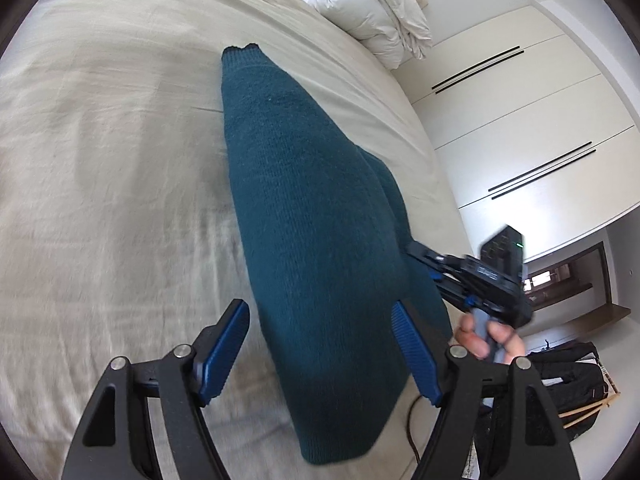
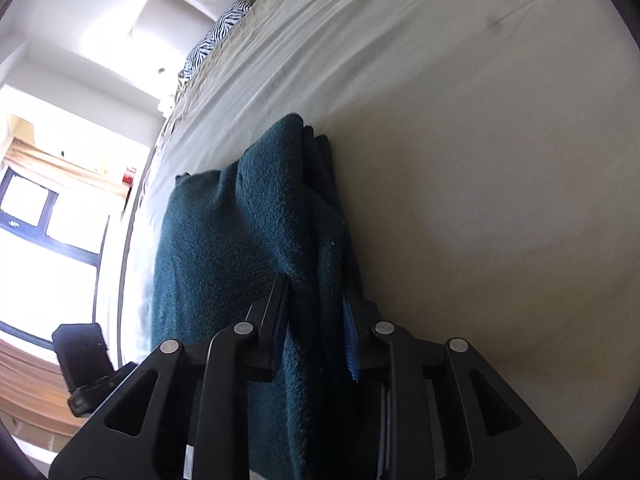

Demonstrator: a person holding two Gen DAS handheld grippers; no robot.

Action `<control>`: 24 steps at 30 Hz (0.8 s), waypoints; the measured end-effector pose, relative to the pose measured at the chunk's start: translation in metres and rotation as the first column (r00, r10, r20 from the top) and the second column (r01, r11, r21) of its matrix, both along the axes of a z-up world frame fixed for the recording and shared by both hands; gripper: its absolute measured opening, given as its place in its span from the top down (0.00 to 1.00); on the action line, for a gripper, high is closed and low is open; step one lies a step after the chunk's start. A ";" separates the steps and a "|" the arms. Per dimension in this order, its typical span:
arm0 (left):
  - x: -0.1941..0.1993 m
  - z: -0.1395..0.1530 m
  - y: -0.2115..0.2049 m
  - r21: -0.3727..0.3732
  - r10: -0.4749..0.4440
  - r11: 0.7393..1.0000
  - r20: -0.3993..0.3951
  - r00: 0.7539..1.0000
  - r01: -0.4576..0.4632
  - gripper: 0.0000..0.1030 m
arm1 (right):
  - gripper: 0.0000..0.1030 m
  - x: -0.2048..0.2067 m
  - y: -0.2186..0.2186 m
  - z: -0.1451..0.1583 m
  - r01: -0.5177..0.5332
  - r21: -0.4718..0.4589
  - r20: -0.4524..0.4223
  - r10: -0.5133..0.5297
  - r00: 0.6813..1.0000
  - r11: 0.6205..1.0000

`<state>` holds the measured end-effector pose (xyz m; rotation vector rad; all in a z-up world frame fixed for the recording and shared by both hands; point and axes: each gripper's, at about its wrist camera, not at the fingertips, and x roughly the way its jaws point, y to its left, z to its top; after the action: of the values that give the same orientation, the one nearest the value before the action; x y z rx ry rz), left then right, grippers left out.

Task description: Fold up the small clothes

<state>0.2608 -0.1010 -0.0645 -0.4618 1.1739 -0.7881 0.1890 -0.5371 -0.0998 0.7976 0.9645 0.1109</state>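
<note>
A dark teal knit garment (image 1: 312, 216) lies folded long and narrow on the cream bed sheet (image 1: 104, 152). My left gripper (image 1: 320, 316) is open, its blue pads on either side of the garment's near end and apart from it. My right gripper (image 2: 316, 304) is shut on a thick bunch of the teal garment (image 2: 248, 216) at its side edge; it also shows in the left wrist view (image 1: 416, 254), gripping the garment's right edge, with a hand on its handle.
A white duvet (image 1: 368, 4) is piled at the bed's far end. White wardrobe doors (image 1: 520, 120) stand to the right. A striped pillow (image 2: 218, 36) lies at the bed's far edge. Dark bags (image 1: 568, 384) sit on the floor.
</note>
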 end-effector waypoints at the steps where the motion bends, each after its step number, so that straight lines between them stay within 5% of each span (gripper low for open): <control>1: 0.003 -0.001 -0.002 0.006 0.006 1.000 0.000 1.000 -0.006 0.27 | 0.76 -0.003 -0.001 0.009 0.010 -0.015 0.025 -0.009 1.000 1.000; 6: 0.020 -0.007 -0.002 -0.005 0.042 0.999 -0.014 0.999 -0.042 0.24 | 0.38 -0.010 0.006 0.024 0.040 -0.007 0.068 -0.040 0.997 0.999; 13: 0.036 -0.021 -0.019 0.014 0.027 1.000 -0.048 0.998 -0.026 0.25 | 0.38 0.019 0.016 -0.004 -0.039 0.028 0.004 0.039 0.999 0.999; 17: 0.038 -0.026 -0.027 0.027 0.014 1.000 -0.055 0.998 -0.013 0.33 | 0.64 0.030 0.033 -0.009 -0.085 0.001 -0.029 0.085 0.996 0.996; 24: 0.033 -0.017 -0.046 0.162 -0.007 0.987 -0.011 1.000 0.008 0.50 | 0.74 0.040 0.050 -0.017 -0.100 -0.077 -0.072 0.094 0.993 0.992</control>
<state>0.2936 -0.1468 -0.0813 -0.3274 1.2397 -0.6909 0.2285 -0.4871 -0.1164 0.6839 1.0665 0.1290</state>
